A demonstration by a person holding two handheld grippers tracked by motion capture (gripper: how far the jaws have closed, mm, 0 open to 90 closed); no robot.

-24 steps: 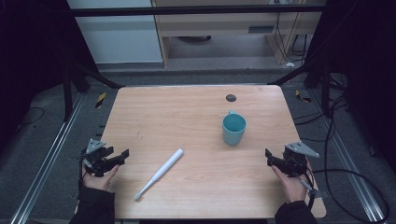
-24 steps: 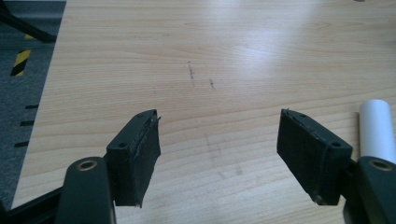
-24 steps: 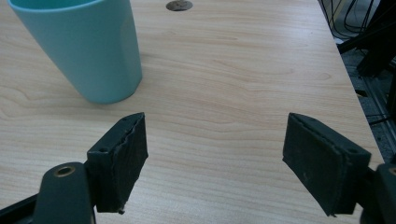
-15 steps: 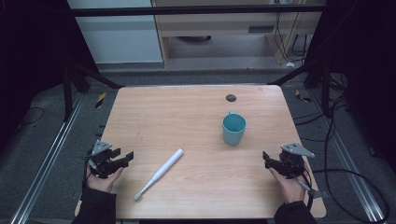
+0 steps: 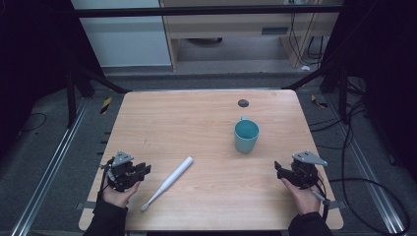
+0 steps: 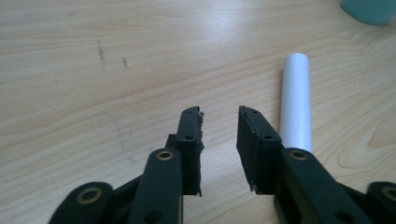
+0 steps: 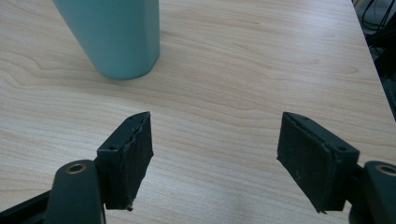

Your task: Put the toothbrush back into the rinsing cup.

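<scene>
— Where does the toothbrush (image 5: 167, 183) lie from your claws?

— On the wooden surface (image 5: 196, 123), just to the right of my left claw (image 5: 143, 169) and well apart from my right claw (image 5: 278, 169). My left hand (image 5: 118, 192) is plainly the nearer one.

— And its long axis?

— In the high view it runs on a slant: bristle end low, near my edge of the surface, thick white handle end up and to the right, pointing towards the teal cup (image 5: 246, 135). In the left gripper view the handle (image 6: 296, 105) lies just beside my right-hand jaw, almost parallel to it, not between the jaws.

— State of the claws?

— Both released, grasping nothing. The left one stands only narrowly parted with bare wood in the gap; the right claw (image 7: 215, 154) gapes wide, the cup (image 7: 112, 35) ahead and to one side.

— So the move?

— I judge the left must shift sideways to straddle the handle.
</scene>
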